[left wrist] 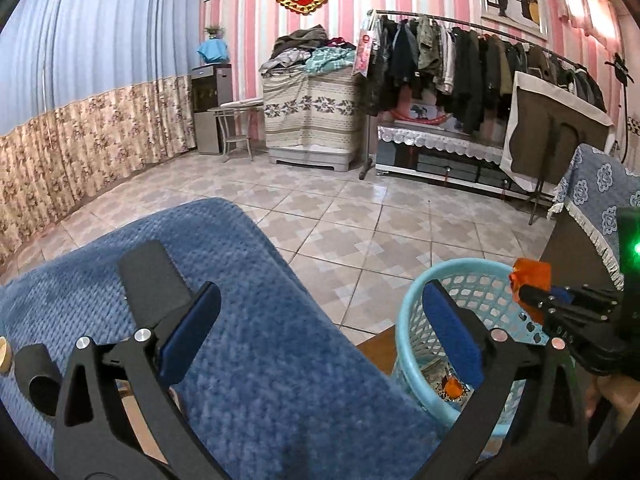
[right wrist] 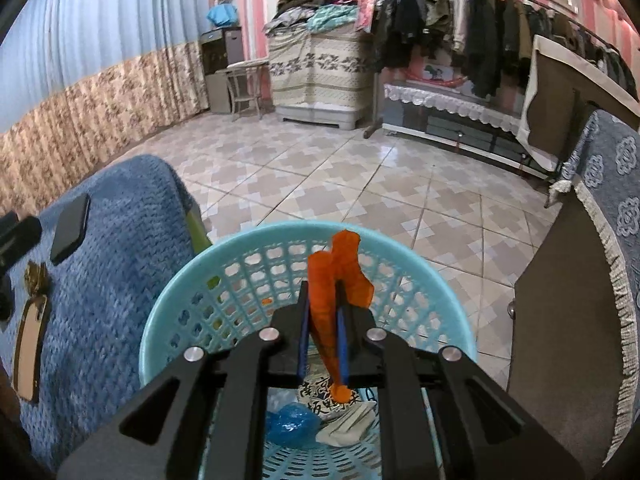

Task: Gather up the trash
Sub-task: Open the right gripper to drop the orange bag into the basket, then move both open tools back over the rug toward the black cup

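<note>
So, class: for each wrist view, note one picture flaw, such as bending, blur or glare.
Left wrist view: the clothes rail bows into an arc, fisheye distortion, and a green light flares at the right edge. Right wrist view: the curtain curves, and the tiled floor shows pale glare.

The basket [right wrist: 168, 316] stands on the floor [right wrist: 320, 184], just right of the blanket's [right wrist: 112, 280] right edge. A phone [right wrist: 70, 228] lies on the blanket near its far edge. Trash [right wrist: 332, 412] lies in the basket. A cabinet [right wrist: 560, 320] stands right of the basket.
</note>
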A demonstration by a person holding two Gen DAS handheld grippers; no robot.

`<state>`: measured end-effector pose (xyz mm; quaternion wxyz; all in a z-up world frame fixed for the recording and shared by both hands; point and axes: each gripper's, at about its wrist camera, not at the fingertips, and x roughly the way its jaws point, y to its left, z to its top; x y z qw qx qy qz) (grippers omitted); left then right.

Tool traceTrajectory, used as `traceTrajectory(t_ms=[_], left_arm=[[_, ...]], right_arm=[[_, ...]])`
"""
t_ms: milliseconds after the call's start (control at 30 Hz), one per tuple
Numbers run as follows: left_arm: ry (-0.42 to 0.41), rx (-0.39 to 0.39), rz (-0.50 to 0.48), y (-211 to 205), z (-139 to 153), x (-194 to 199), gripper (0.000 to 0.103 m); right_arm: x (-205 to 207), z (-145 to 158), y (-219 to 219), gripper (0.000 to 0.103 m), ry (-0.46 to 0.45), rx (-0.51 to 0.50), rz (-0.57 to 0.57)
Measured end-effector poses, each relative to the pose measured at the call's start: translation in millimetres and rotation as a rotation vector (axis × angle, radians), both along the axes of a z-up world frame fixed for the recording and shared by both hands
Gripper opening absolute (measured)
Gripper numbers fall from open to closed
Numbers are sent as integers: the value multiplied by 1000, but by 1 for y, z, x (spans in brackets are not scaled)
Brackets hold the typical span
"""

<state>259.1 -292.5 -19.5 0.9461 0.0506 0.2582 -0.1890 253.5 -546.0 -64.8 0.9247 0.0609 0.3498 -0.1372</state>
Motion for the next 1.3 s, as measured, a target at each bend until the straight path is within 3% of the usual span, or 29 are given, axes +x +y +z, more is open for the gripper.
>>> traceTrajectory(t_ms=[67,100,500,867,1300], left_arm=[[3,-5,6,4,0,0,97],[4,-4,8,6,0,1,97],[-21,-18,39,23,4,-4,97],[-7,-25,56,44,0,-4,97],[-23,-29,173,133,13,-17,97]], right_arm=[[2,-2,3,40,15,-15,1],[2,-2,4,57,13,-20,-1],[-11,18,3,92,-49,-25,-11],[-7,23,8,97,-51,-48,-24],[-5,34,48,99,-117,3,32]])
